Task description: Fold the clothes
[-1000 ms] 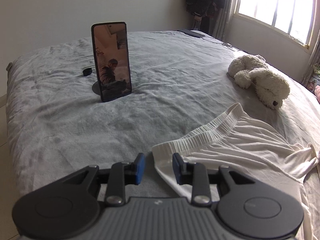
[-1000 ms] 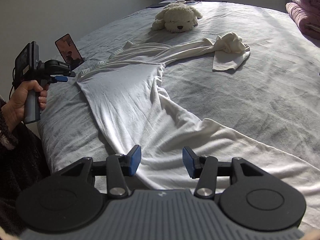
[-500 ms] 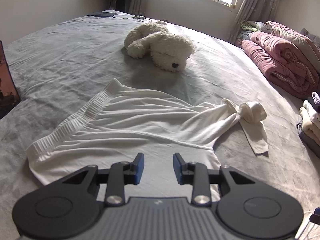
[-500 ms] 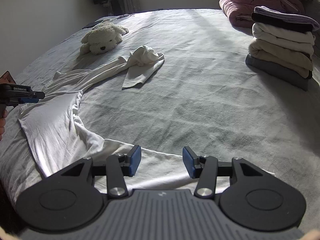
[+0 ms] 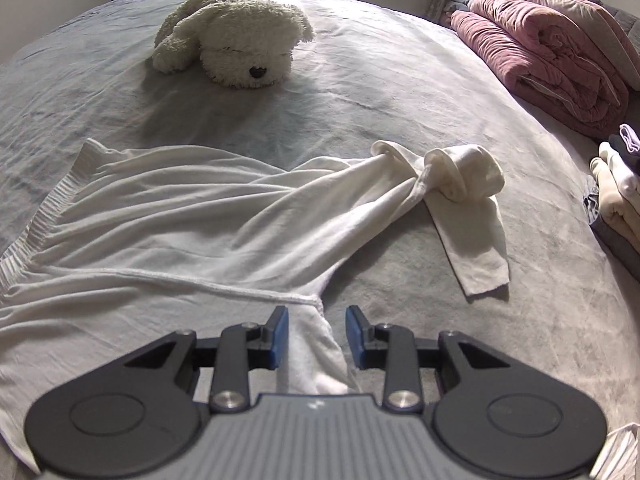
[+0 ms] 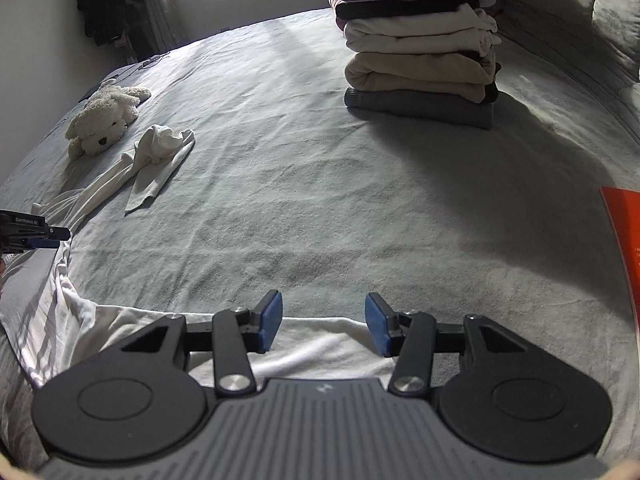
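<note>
Risk: far leg [image 5: 460,176] knotted, fold will bunch.
Left gripper [image 5: 316,334] and right gripper [image 6: 323,324] jaws released over pants [image 5: 160,216], nothing grasped.

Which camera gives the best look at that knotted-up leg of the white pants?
The left wrist view: the knot lies near the frame's middle, large, twists clear. The right wrist view shows the same knot small, far off to the left beside the plush dog.
</note>
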{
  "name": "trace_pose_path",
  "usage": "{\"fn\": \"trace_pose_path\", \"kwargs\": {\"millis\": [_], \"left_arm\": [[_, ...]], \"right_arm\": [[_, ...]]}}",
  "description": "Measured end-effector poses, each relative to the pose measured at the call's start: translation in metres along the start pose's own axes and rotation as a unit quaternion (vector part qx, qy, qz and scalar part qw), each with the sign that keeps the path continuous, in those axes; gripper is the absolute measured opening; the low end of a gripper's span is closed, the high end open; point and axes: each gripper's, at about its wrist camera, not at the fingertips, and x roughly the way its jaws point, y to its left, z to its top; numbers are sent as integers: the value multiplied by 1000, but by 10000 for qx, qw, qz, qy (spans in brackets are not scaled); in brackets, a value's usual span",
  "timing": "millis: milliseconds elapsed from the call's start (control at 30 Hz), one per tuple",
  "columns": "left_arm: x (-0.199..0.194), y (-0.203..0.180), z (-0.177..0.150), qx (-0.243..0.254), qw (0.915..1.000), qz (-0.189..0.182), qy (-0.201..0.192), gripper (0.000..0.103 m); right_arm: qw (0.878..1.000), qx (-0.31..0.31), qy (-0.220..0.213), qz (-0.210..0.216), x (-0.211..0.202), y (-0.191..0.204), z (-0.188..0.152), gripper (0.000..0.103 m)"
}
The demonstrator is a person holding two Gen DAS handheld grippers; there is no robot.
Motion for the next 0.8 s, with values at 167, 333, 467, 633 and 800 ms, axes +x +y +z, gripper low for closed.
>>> {"fn": "trace_pose_path", "kwargs": {"millis": [167, 333, 467, 633, 800], "left_arm": [[11, -12, 5, 178, 9995, 194, 144, 32], [19, -24, 3, 345, 9974, 613, 157, 28], [18, -28, -2, 379, 9940, 1022, -71, 4], [5, -16, -9, -121, 9954, 699, -644, 2], [-12, 0, -15, -728, 9889, 213, -1279, 2]], "right_arm": [[9992, -210, 160, -300, 6, -3, -11, 50], [9979, -323, 282, -481, 20, -7, -24, 43], [9964, -590, 168, -591, 19, 0, -31, 4], [9949, -579, 12, -830, 3, 3, -32, 3], [9923, -479, -209, -1119, -14, 4, -31, 3]]}}
